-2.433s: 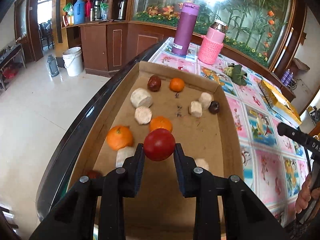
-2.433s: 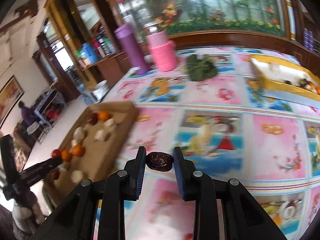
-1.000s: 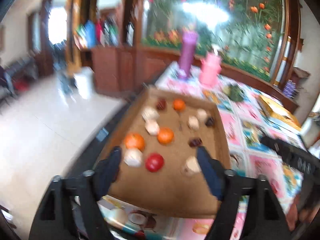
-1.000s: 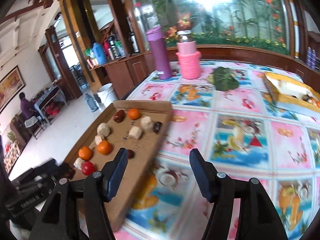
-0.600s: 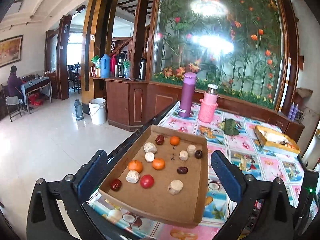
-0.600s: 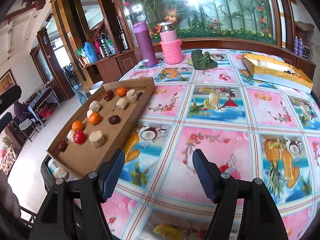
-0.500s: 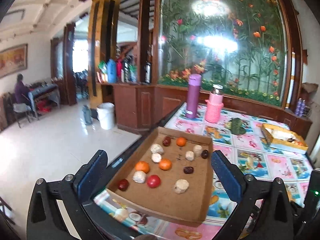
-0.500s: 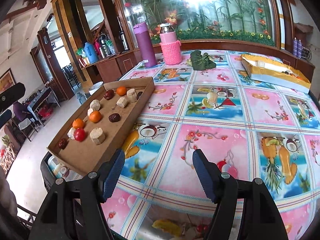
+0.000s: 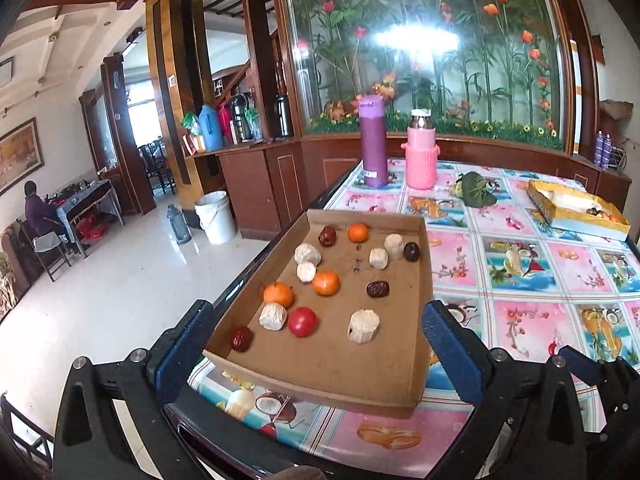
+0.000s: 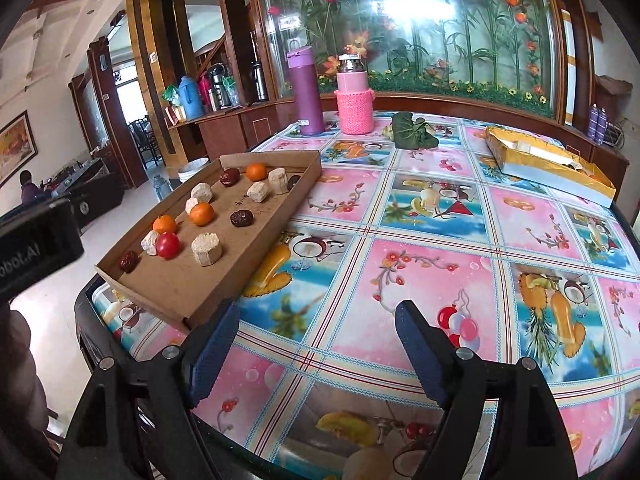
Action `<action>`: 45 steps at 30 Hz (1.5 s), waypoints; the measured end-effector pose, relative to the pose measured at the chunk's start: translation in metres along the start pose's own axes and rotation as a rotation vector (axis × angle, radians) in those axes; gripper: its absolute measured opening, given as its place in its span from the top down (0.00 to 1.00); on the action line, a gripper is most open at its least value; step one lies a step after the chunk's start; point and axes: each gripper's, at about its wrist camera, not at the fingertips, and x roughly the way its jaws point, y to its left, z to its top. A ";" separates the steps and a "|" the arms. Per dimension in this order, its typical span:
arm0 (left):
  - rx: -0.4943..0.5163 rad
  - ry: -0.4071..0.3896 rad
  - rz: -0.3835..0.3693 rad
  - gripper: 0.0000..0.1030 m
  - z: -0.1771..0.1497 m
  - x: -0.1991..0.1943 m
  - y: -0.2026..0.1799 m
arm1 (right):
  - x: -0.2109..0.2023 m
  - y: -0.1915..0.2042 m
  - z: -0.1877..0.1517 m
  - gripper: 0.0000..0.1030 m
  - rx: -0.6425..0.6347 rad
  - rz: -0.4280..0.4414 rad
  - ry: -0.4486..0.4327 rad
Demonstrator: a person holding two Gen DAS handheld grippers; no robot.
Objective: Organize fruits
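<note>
A shallow cardboard tray (image 9: 416, 364) (image 10: 224, 292) lies at the table's left corner. In it are a red tomato (image 9: 302, 321) (image 10: 167, 245), three oranges (image 9: 326, 282), several dark dates (image 9: 377, 289) (image 10: 241, 218) and several pale cut chunks (image 9: 363, 325). My left gripper (image 9: 316, 350) is wide open and empty, held back from the tray's near edge. My right gripper (image 10: 316, 350) is wide open and empty, above the tablecloth to the right of the tray.
A purple flask (image 9: 373, 140) and a pink knitted bottle (image 9: 421, 154) stand at the far edge. A green leafy bundle (image 10: 412, 130) and a yellow box (image 10: 548, 164) lie at the back right. The table's edge drops to the floor at left.
The left gripper let go of the tomato and the right let go of a date, both into the tray. Both opened wide and pulled back from the tray.
</note>
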 end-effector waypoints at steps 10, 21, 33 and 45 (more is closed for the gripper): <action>-0.015 0.083 -0.009 0.00 -0.011 0.023 0.008 | 0.011 0.008 -0.002 0.17 -0.023 -0.014 0.033; -0.025 0.139 -0.029 0.00 -0.018 0.034 0.011 | 0.021 0.016 -0.004 0.17 -0.044 -0.021 0.057; -0.015 0.154 -0.035 0.00 -0.022 0.036 0.007 | 0.021 0.017 -0.005 0.16 -0.044 -0.024 0.060; -0.016 0.165 -0.040 0.00 -0.025 0.036 0.004 | 0.022 0.018 -0.007 0.15 -0.045 -0.028 0.064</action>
